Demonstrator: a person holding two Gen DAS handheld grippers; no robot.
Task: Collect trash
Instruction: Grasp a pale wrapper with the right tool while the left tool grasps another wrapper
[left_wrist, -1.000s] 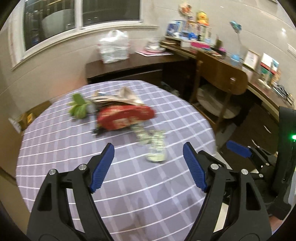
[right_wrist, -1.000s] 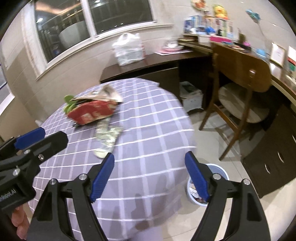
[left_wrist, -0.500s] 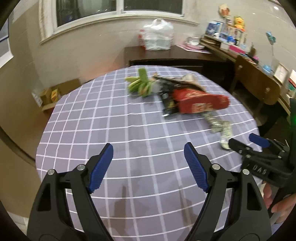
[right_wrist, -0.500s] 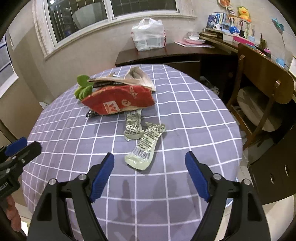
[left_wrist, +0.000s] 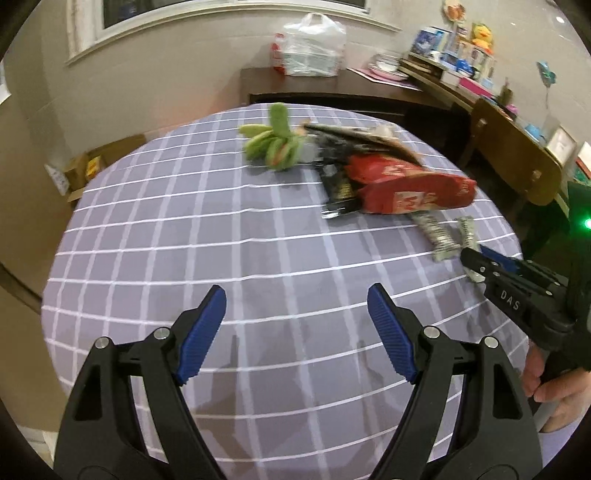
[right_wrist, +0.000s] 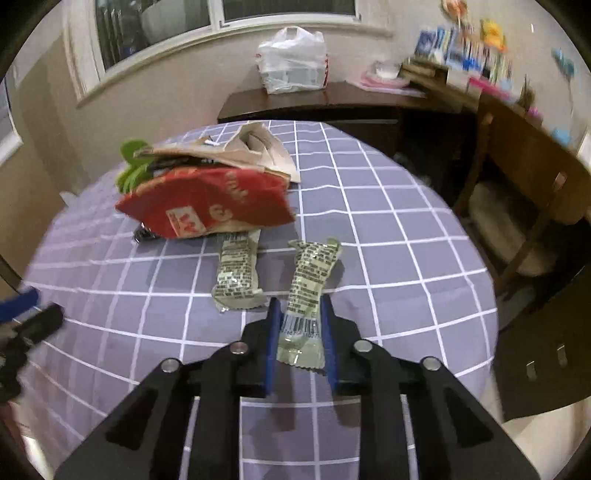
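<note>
The right gripper is closing on the near pale wrapper, a second wrapper just left, red bag beyond; the left gripper hangs open over bare cloth.

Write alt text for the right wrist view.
The right gripper is closing its blue jaws on the near end of a pale green wrapper lying on a round table with a purple checked cloth. A second wrapper lies beside it, with a red bag, crumpled paper and green leaves piled behind.
</note>
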